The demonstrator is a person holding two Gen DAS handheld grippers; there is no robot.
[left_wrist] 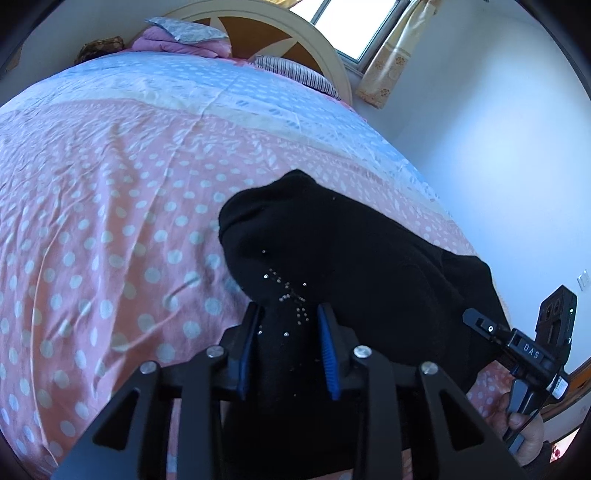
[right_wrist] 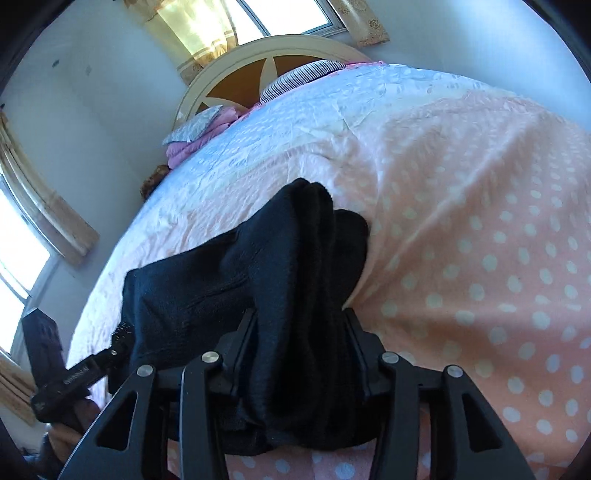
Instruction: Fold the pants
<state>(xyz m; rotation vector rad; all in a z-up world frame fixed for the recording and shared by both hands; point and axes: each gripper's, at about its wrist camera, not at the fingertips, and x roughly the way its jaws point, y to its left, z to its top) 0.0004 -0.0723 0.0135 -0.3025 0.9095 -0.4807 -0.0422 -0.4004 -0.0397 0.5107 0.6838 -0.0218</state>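
Note:
Black pants with small rhinestones lie bunched on the pink polka-dot bedspread. My left gripper is shut on a fold of the pants, cloth filling the space between its blue pads. My right gripper is shut on a thick bunch of the same pants, which hang over its fingers. The right gripper also shows at the right of the left wrist view, against the cloth's far edge. The left gripper shows at the left of the right wrist view.
The bedspread stretches away to a rounded headboard. A pink folded blanket with a grey pillow and a striped pillow lie at the head. Windows with curtains and white walls surround the bed.

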